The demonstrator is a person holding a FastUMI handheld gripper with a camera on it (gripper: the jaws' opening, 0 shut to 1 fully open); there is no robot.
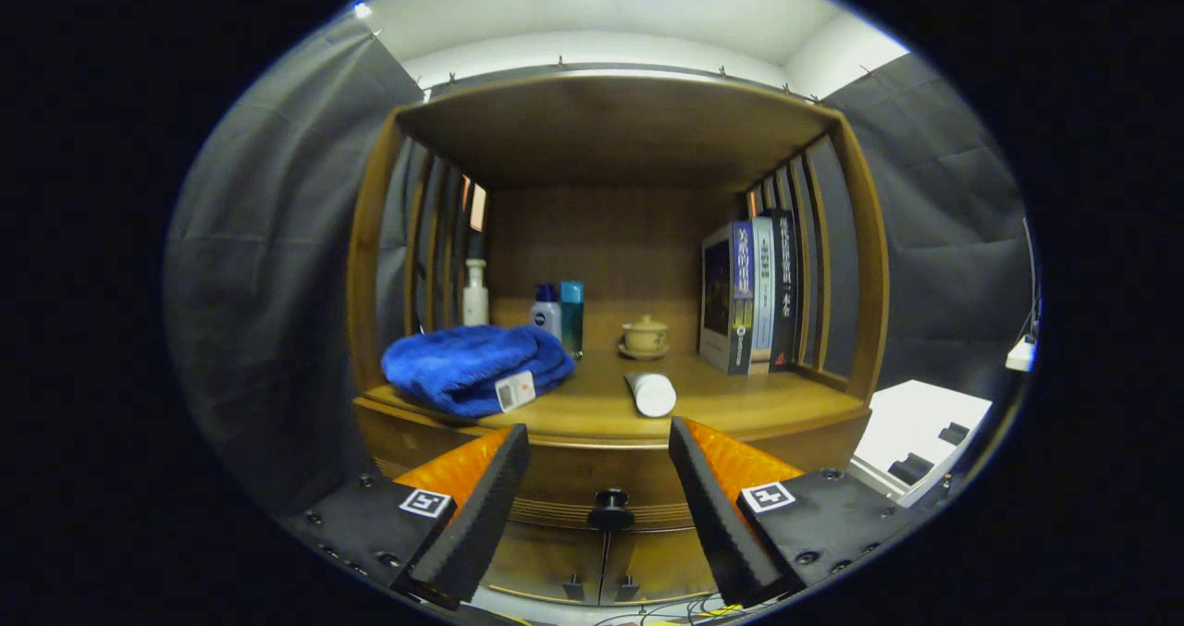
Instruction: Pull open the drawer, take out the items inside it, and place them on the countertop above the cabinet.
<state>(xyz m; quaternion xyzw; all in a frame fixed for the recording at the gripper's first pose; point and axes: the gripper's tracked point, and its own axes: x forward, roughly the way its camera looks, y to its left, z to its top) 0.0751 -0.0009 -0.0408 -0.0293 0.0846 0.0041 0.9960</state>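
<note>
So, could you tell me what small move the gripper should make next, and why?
Probably ease forward and close on the drawer knob. The gripper is open with the knob centred between its fingers, and the drawer looks shut.
</note>
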